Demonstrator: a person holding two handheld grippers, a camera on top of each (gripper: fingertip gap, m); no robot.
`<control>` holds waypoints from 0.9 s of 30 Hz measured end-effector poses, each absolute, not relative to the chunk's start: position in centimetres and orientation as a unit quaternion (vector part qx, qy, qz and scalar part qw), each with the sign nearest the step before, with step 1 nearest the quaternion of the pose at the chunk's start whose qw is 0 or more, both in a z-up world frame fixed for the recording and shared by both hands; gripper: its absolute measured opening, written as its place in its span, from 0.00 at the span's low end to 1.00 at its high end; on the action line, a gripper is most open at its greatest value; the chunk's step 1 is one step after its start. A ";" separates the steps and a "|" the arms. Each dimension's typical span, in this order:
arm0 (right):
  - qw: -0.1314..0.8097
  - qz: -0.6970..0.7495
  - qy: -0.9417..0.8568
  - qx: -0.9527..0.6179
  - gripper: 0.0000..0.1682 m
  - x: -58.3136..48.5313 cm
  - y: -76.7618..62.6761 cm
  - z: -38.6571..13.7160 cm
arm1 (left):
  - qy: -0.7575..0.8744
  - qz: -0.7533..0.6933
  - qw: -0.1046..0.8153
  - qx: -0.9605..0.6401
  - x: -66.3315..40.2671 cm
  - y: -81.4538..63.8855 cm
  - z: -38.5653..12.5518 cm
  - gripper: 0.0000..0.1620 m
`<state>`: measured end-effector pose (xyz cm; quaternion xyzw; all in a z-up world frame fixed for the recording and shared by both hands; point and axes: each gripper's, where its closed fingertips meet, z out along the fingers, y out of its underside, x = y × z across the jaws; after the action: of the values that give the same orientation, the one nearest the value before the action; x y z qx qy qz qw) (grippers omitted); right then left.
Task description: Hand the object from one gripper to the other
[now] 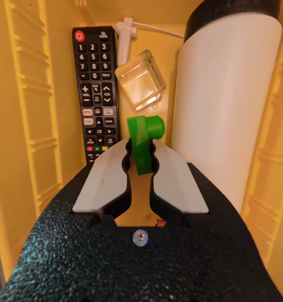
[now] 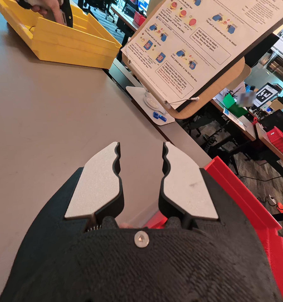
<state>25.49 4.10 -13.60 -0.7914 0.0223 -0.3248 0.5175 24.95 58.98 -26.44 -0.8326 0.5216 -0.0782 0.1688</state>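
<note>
Green plastic piece (image 1: 141, 147): one, bright green, a flat bar with a rounded knob sticking out sideways at its far end; strips of clear tape show on the bar.
Where it is: inside the yellow bin (image 1: 31, 114), upright between the two fingers of the left hand-held gripper (image 1: 140, 152).
Left hand-held gripper: its jaws are closed against both sides of the flat bar, gripping it; knob end clear beyond the fingertips.
Right hand-held gripper (image 2: 141, 156): jaws spread apart with nothing between them, over the grey desk (image 2: 55, 130) near its right edge.
Count in the bin: one black remote control (image 1: 95, 91), one clear acrylic block (image 1: 141, 80), one white plastic connector with a thin cable (image 1: 125, 37), one white cylinder with a black cap (image 1: 222, 101).
Left wrist view only: the bin's contents and the gripped piece.
Right wrist view only: the yellow bin from outside at the desk's far left, with a person's hand (image 2: 55, 13) reaching in; one red bin (image 2: 245, 204) at the right edge; one instruction sheet on a stand (image 2: 194, 40).
</note>
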 end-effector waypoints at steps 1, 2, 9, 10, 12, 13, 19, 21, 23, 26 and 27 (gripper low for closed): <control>0.518 -0.328 0.020 -0.790 0.29 25.4 4.1 -13.4 | 0.526 -0.082 0.180 -0.827 24.9 59.0 -25.9 0.13; 0.524 -0.331 0.019 -0.785 0.29 25.2 4.2 -13.0 | 0.527 -0.093 0.193 -0.823 24.9 59.0 -25.1 0.13; 0.637 -0.295 -0.021 -0.712 0.40 21.0 7.3 -9.2 | 0.519 -0.311 0.236 -0.760 23.8 52.7 -14.2 0.13; 0.655 -0.293 -0.030 -0.695 0.43 20.2 7.8 -8.5 | 0.522 -0.361 0.219 -0.741 23.3 50.4 -12.3 0.12; 0.686 -0.278 -0.044 -0.671 0.49 18.4 8.9 -7.4 | 0.530 -0.474 0.154 -0.686 21.9 44.3 -8.9 0.12; 0.697 -0.265 -0.050 -0.664 0.51 17.4 9.5 -7.1 | 0.534 -0.522 0.120 -0.654 20.9 41.2 -7.4 0.12; 0.724 -0.241 -0.097 -0.639 0.61 11.9 12.7 -5.9 | 0.559 -0.669 -0.064 -0.485 13.1 23.9 -5.2 0.12; 0.717 -0.259 -0.126 -0.635 0.62 10.5 13.2 -5.7 | 0.555 -0.693 -0.120 -0.443 10.7 19.4 -5.4 0.13; 0.718 -0.261 -0.151 -0.628 0.61 9.1 13.5 -5.5 | 0.552 -0.708 -0.157 -0.413 8.9 16.3 -5.7 0.12; 0.711 -0.240 -0.177 -0.637 0.60 7.6 14.0 -6.1 | 0.551 -0.715 -0.196 -0.383 7.2 13.4 -6.2 0.12; 0.710 -0.228 -0.190 -0.639 0.59 7.0 14.0 -6.3 | 0.553 -0.714 -0.207 -0.377 6.8 12.7 -6.4 0.13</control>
<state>6.98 14.01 -6.34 -0.6389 -0.1900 -0.2284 0.7096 6.81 12.72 -6.36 -0.3769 0.5528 -0.7139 -0.2068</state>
